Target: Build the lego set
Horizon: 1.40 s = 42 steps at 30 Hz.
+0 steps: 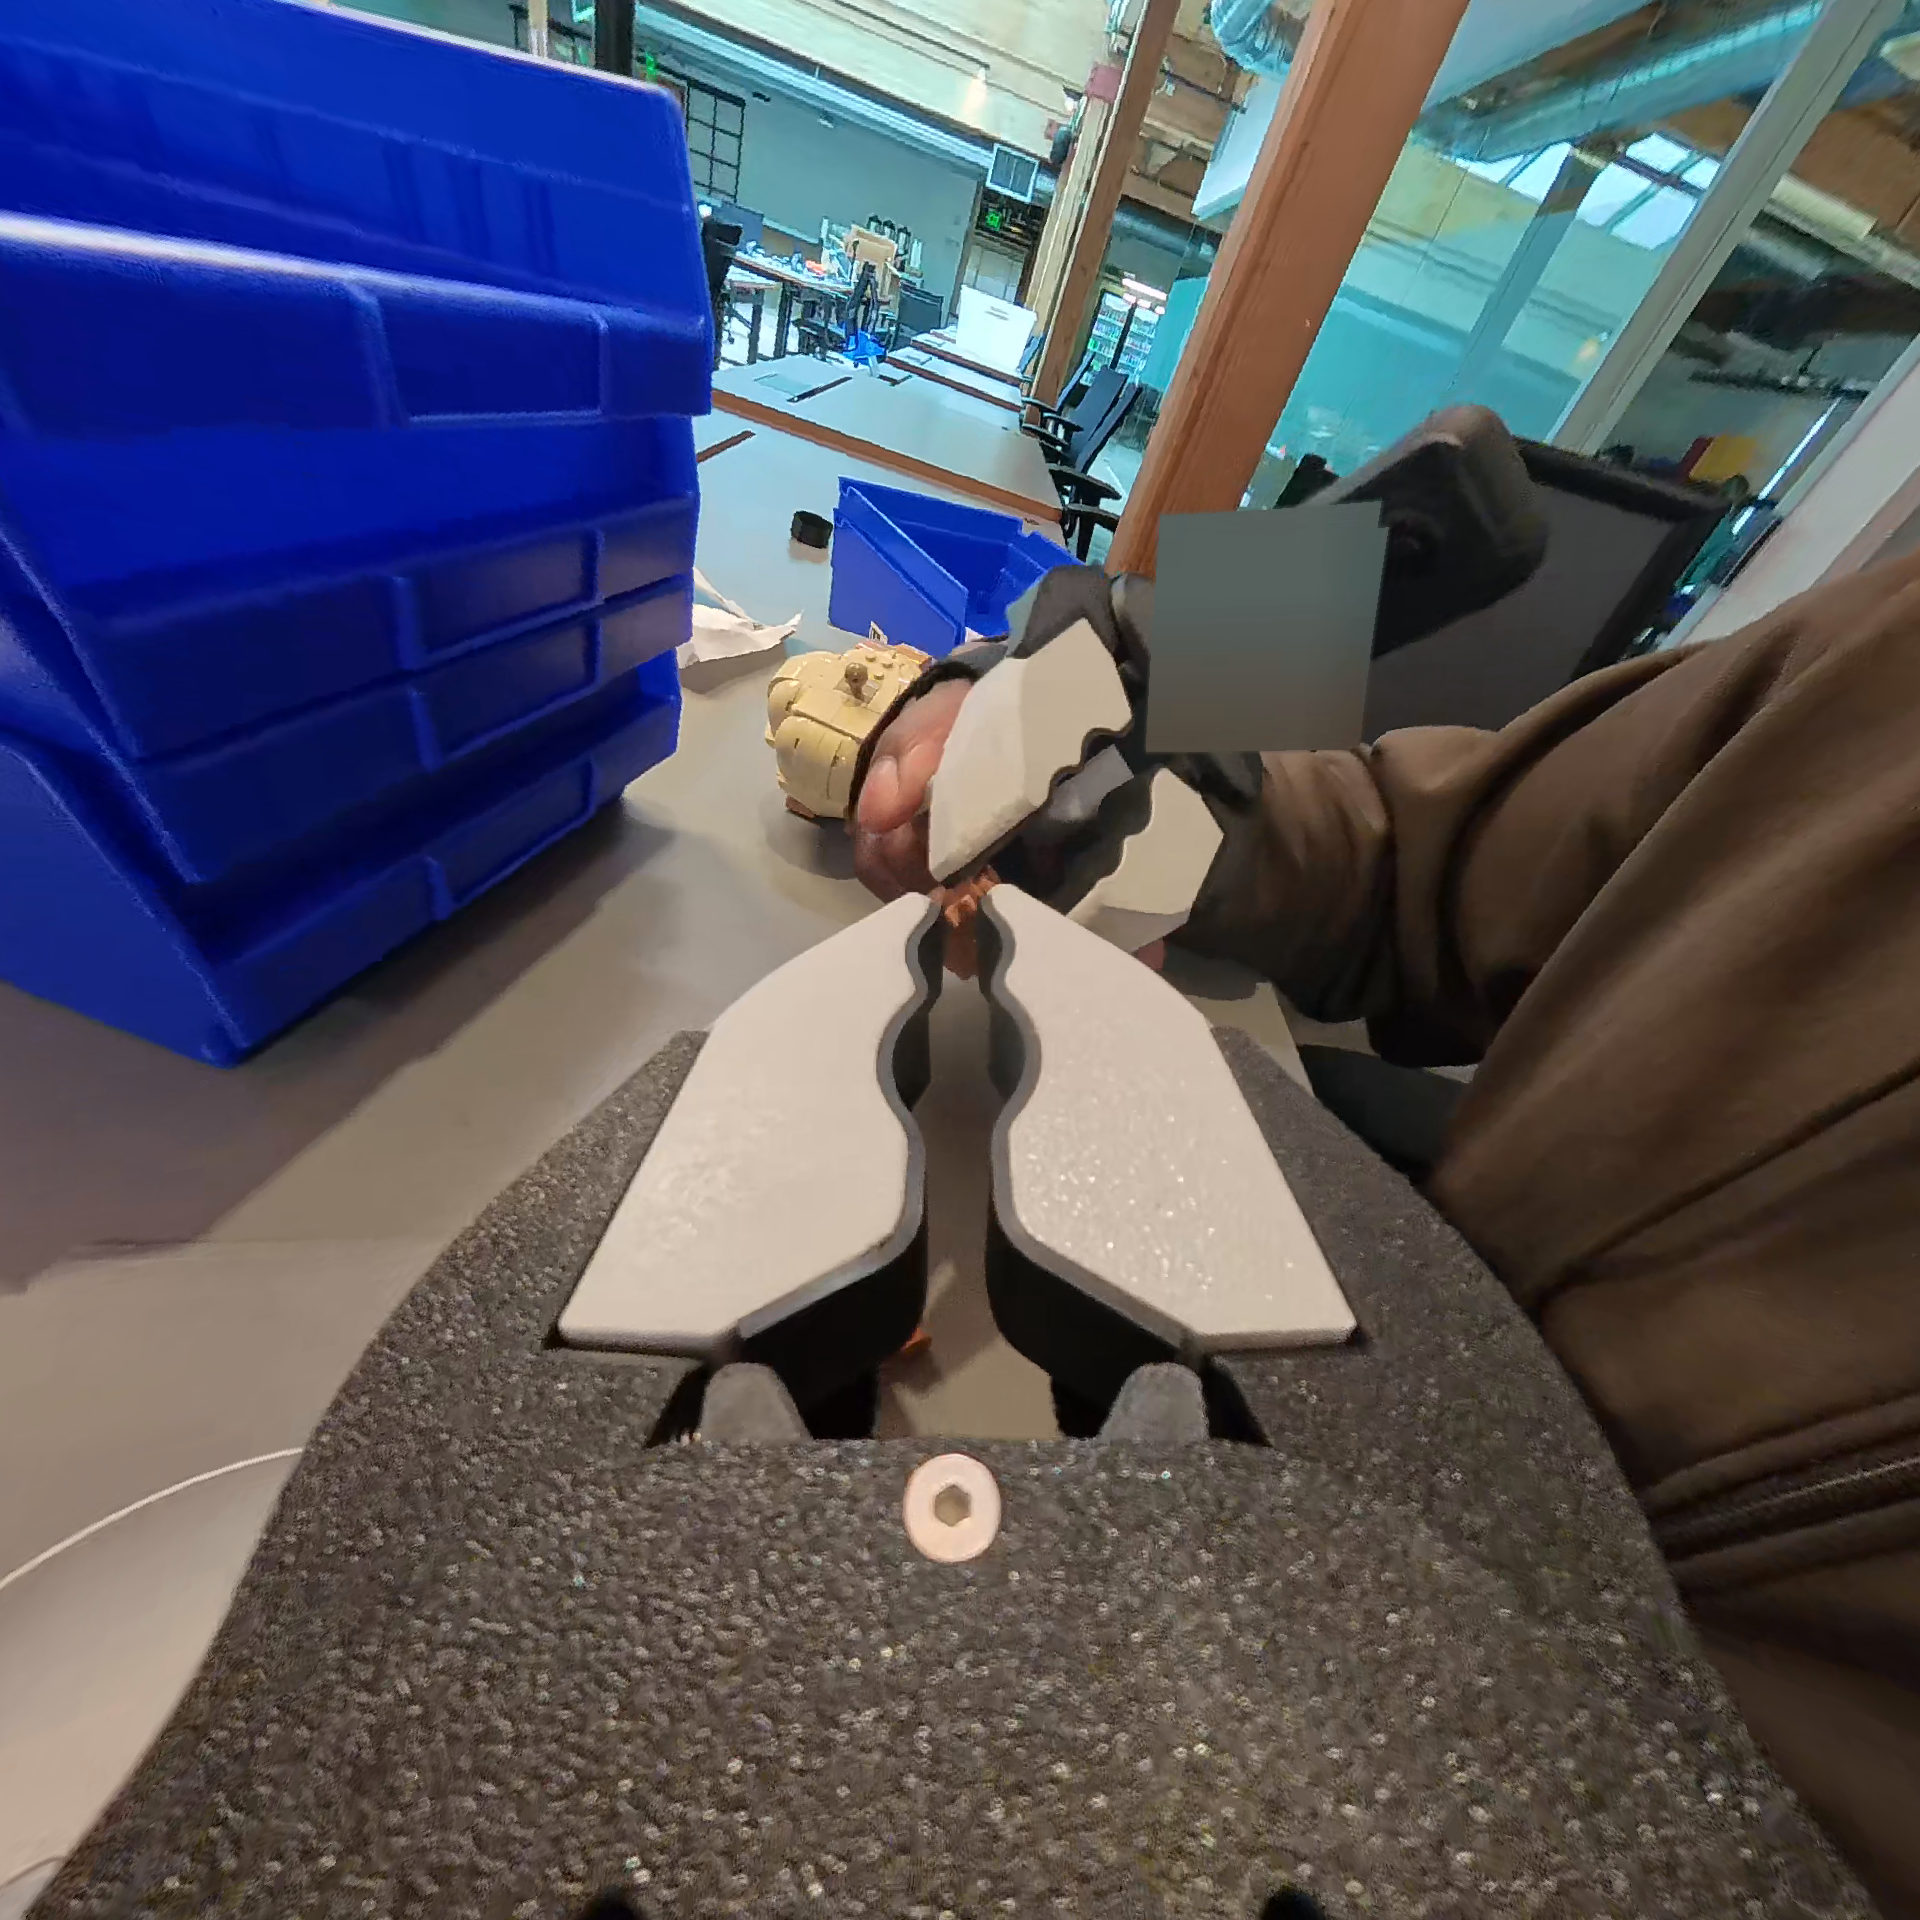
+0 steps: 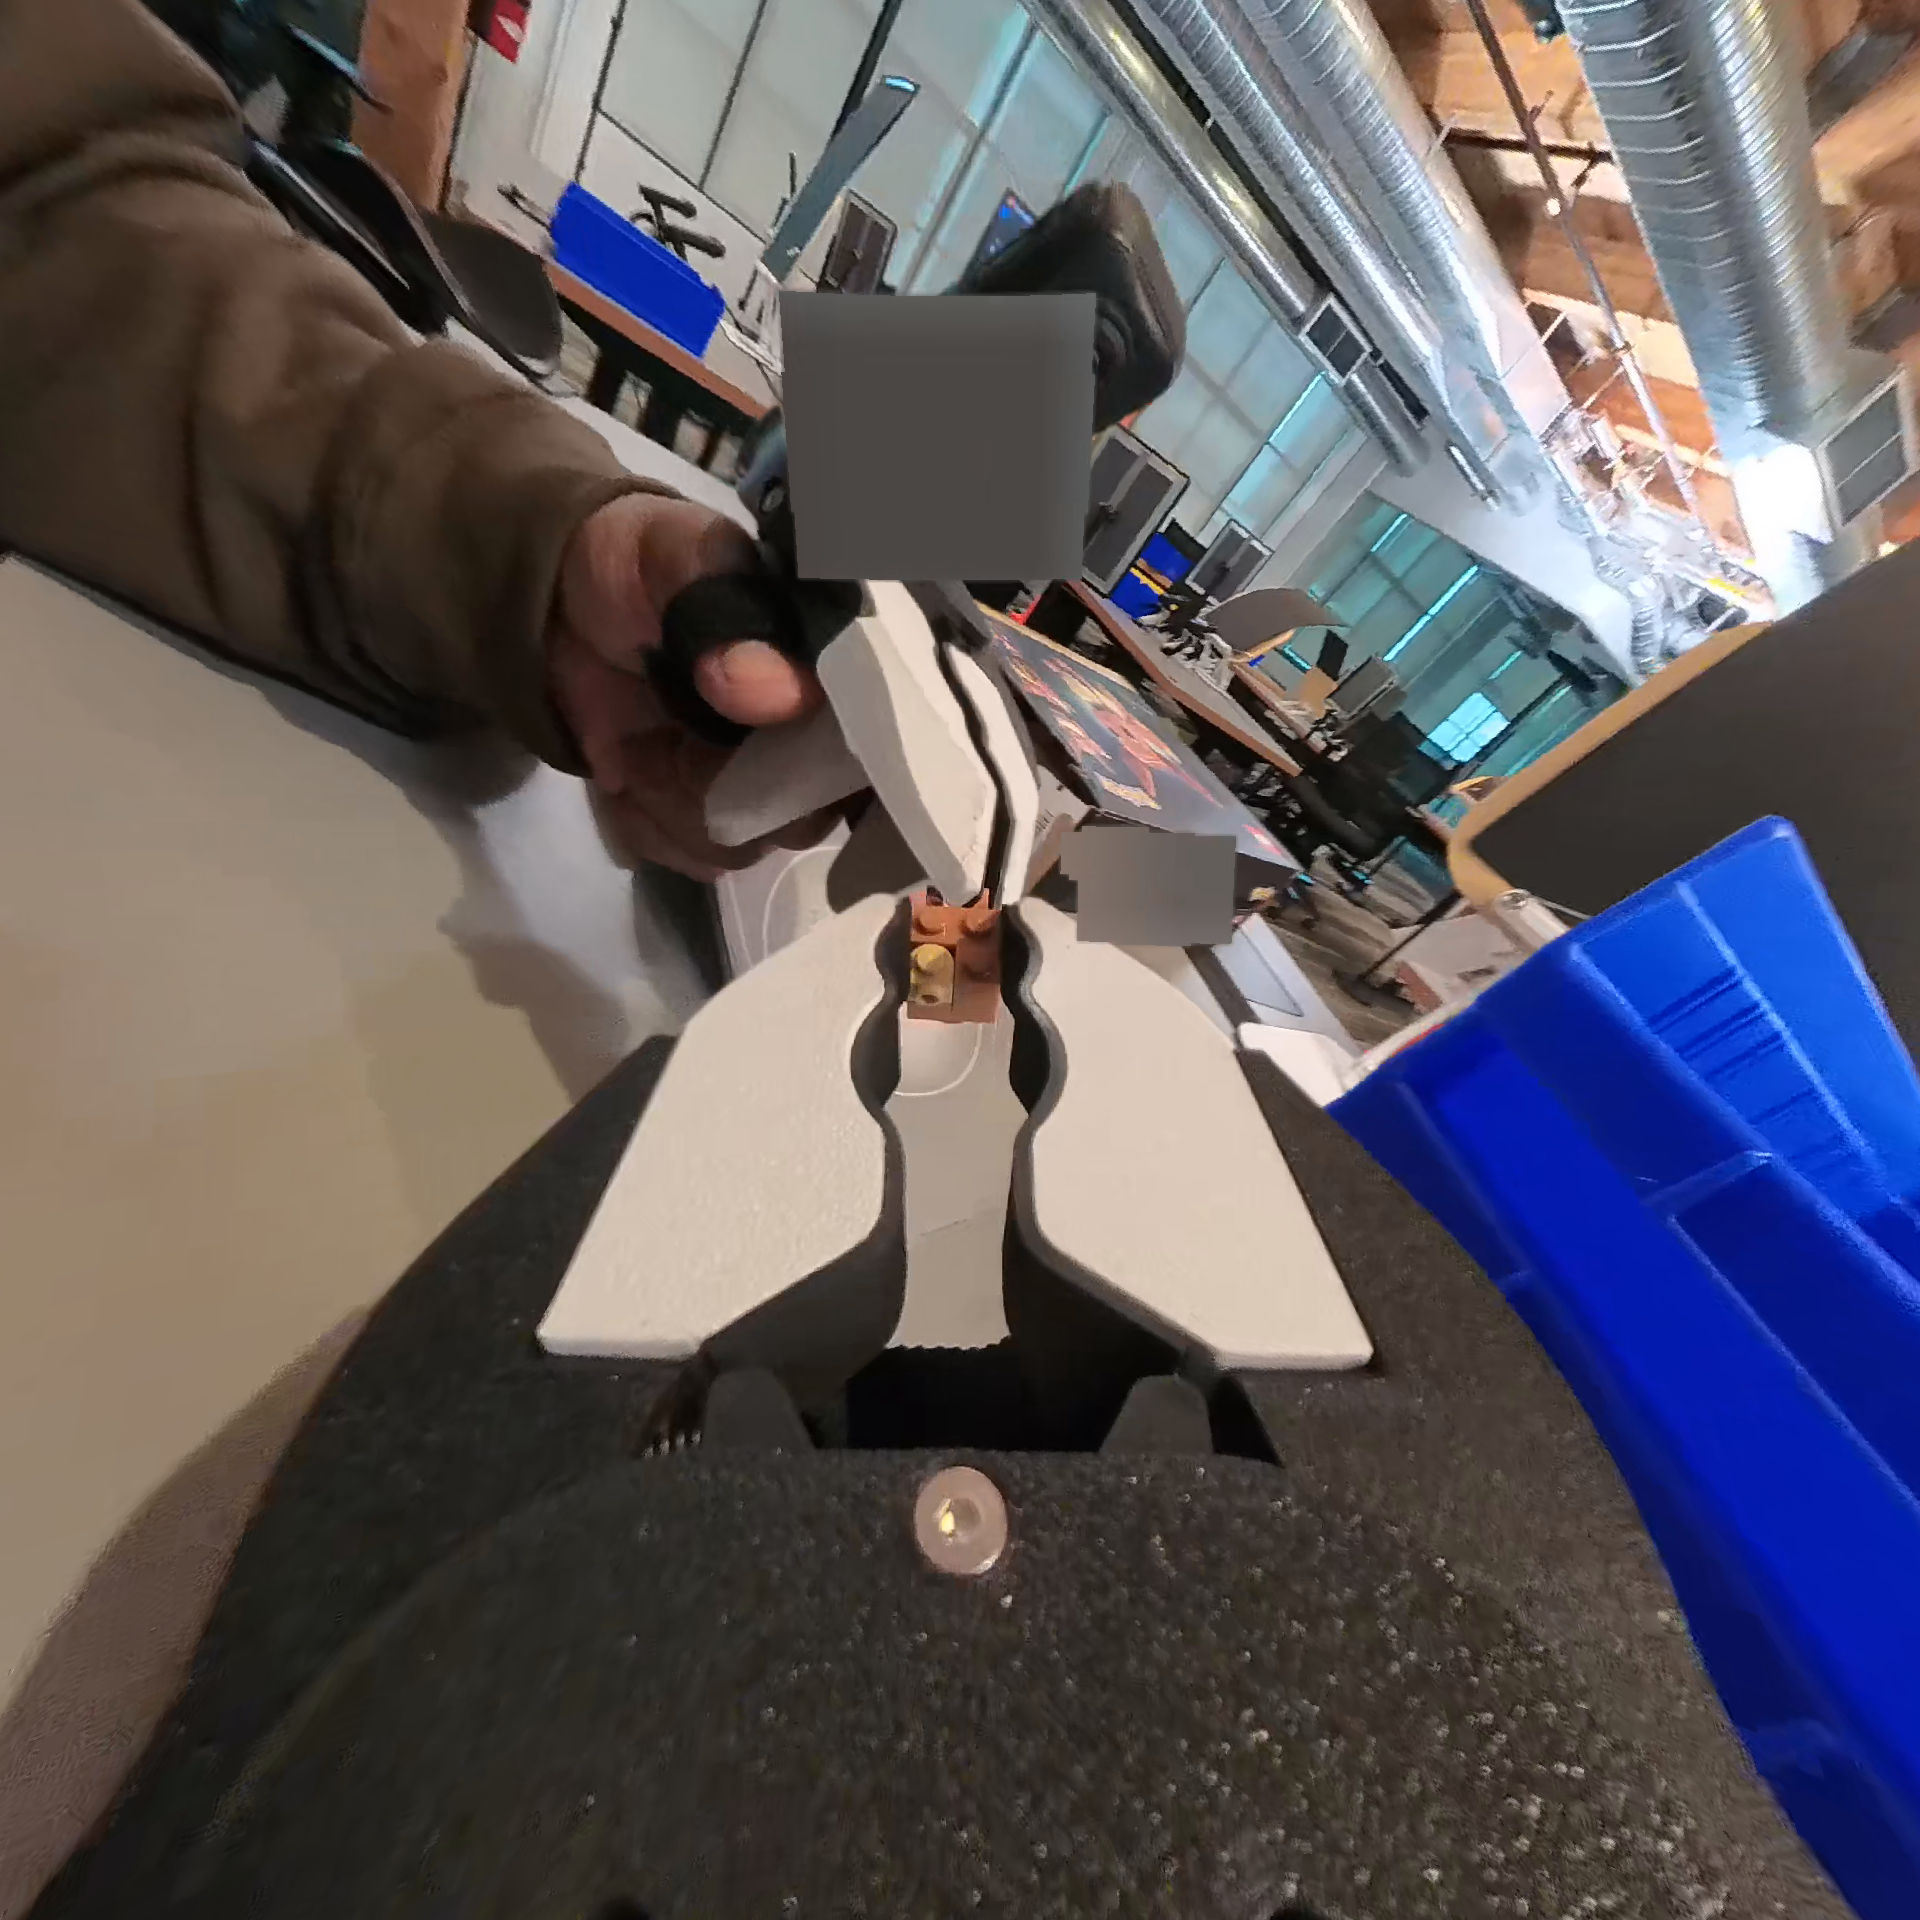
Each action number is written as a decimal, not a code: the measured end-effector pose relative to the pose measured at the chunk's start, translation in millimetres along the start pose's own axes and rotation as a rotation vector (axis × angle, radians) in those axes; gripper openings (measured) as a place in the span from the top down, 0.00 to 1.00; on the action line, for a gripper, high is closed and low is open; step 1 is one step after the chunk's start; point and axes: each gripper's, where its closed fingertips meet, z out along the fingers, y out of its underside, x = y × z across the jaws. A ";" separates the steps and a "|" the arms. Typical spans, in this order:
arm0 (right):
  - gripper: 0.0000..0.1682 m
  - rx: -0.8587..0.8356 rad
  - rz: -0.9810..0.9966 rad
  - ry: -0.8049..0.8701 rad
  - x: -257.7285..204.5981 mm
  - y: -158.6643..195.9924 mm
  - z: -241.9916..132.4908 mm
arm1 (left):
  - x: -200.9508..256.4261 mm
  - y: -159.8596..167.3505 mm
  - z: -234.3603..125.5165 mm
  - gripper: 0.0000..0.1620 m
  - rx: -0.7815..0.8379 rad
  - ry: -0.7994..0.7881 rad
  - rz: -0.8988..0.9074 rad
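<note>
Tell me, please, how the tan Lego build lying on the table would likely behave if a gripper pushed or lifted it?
The tan Lego build looks rounded and lumpy, so a push would probably rock or roll it rather than slide it. It is made of many small clipped pieces, so a hard squeeze might pop some off. It looks rigid and probably light.

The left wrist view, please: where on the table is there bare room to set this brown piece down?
Bare table lies in front of the stacked blue bins, left of the left gripper. It is crowded beyond: the tan model, paper and small blue bin sit close together.
</note>
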 end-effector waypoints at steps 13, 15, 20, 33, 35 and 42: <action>0.91 -0.057 -0.137 0.060 0.2 5.6 2.4 | -5.4 3.7 -0.4 0.97 0.012 0.038 -0.190; 0.91 -0.026 -0.041 0.027 0.0 3.8 1.9 | -4.4 3.5 -0.7 0.97 -0.001 0.024 -0.130; 0.91 0.013 0.139 -0.037 -0.7 2.1 2.4 | -3.9 3.8 -2.0 0.97 -0.038 -0.018 0.018; 0.90 -0.002 -0.057 0.033 -2.7 2.0 3.8 | 2.5 -3.3 -1.0 0.92 0.040 0.121 -0.261; 0.90 -0.004 -0.088 0.047 -2.8 1.9 4.1 | 1.4 -3.0 -0.6 0.92 0.051 0.135 -0.307; 0.90 -0.001 -0.161 0.076 -3.6 0.5 4.2 | -1.2 -2.0 -0.6 0.92 0.066 0.165 -0.400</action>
